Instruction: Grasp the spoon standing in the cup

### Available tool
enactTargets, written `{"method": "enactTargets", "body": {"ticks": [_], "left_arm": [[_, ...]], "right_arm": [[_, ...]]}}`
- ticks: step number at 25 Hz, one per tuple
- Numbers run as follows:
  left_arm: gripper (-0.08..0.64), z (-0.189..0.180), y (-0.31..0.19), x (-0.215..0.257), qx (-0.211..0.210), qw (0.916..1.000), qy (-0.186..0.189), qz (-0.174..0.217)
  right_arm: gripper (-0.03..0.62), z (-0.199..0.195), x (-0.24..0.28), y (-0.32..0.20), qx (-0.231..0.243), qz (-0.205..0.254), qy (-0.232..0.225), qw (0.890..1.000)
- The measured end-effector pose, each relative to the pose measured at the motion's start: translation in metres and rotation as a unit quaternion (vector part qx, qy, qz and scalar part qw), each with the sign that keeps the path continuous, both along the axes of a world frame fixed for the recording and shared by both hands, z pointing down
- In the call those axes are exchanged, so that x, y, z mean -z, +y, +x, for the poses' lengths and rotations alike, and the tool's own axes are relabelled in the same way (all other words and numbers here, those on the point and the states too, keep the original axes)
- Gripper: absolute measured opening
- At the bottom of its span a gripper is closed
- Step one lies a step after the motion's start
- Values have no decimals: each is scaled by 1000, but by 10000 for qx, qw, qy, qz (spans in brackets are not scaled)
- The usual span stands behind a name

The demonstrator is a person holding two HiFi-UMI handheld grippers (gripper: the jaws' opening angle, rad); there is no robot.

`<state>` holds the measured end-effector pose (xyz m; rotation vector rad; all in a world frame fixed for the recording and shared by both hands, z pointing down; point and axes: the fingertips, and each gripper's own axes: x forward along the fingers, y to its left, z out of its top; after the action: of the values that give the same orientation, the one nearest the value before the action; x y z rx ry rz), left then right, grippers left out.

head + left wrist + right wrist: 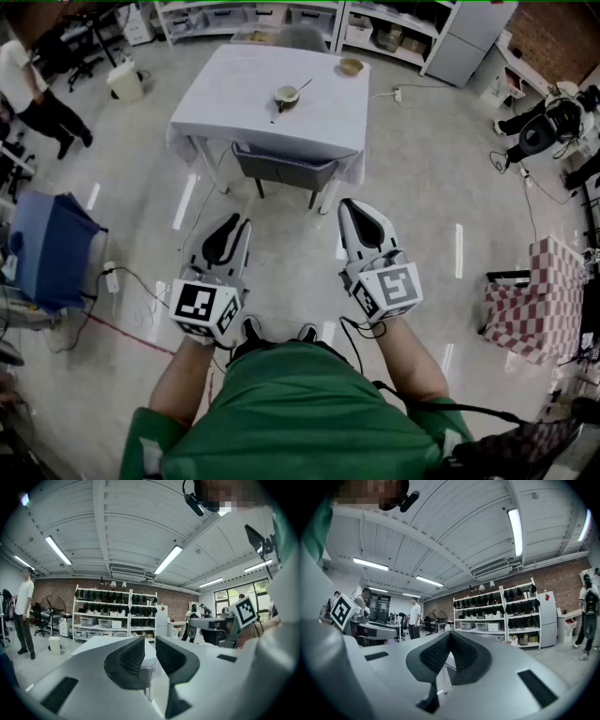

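Far ahead in the head view, a cup [286, 95] stands on a table with a white cloth [234, 103]. A spoon [302, 87] leans out of the cup to the right. Both grippers hang over the floor well short of the table, pointing toward it. My left gripper [232, 225] has a narrow gap between its pads [136, 656] and nothing in it. My right gripper [354, 208] is shut, its tips touching, and it is empty [450, 637]. The gripper views show only the room and ceiling past the jaws, not the cup.
A small bowl [351, 66] sits at the table's far right. A grey chair [281, 169] is tucked under the near edge. A blue bin [52, 248] and cables lie at left, and a checkered cloth [539, 300] at right. A person [28, 89] stands far left, with shelves behind.
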<state>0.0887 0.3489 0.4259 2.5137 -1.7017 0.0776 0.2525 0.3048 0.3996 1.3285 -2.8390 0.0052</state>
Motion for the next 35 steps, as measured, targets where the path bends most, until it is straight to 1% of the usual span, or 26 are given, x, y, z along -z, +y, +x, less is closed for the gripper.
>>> {"method": "enactTargets", "body": {"ticks": [3, 6, 8, 11, 15, 19, 23, 27, 31, 35], "left_arm": [[83, -30, 9, -1, 30, 10000, 22, -57], [83, -56, 14, -5, 83, 9997, 161, -191], [83, -71, 17, -3, 65, 9995, 217, -197], [83, -93, 25, 3, 5, 9996, 261, -132], [83, -131, 30, 19, 36, 9996, 287, 65], [83, -158, 26, 33, 74, 9993, 323, 179], [83, -186, 21, 28, 93, 9989, 421, 187], [83, -211, 2, 3, 50, 9984, 516, 210], [83, -229, -21, -2, 40, 9983, 556, 148], [83, -228, -54, -2, 94, 9986, 497, 148]], "right_arm": [[21, -15, -3, 5, -148, -43, 40, 9999], [21, -28, -5, 12, -279, -136, 78, 9995], [21, -36, -4, 16, -369, -189, 100, 9991], [22, -47, -2, 26, -517, -270, 64, 9983], [23, -65, 11, 33, -687, -279, -120, 9972], [23, -68, 20, 31, -919, -365, -245, 9948], [23, -77, 15, 34, -1123, -456, -235, 9924], [23, -93, -9, 24, -1236, -485, -148, 9910], [23, -106, -13, 8, -1330, -570, -136, 9894], [23, -106, -20, -28, -1274, -613, -251, 9896]]}}
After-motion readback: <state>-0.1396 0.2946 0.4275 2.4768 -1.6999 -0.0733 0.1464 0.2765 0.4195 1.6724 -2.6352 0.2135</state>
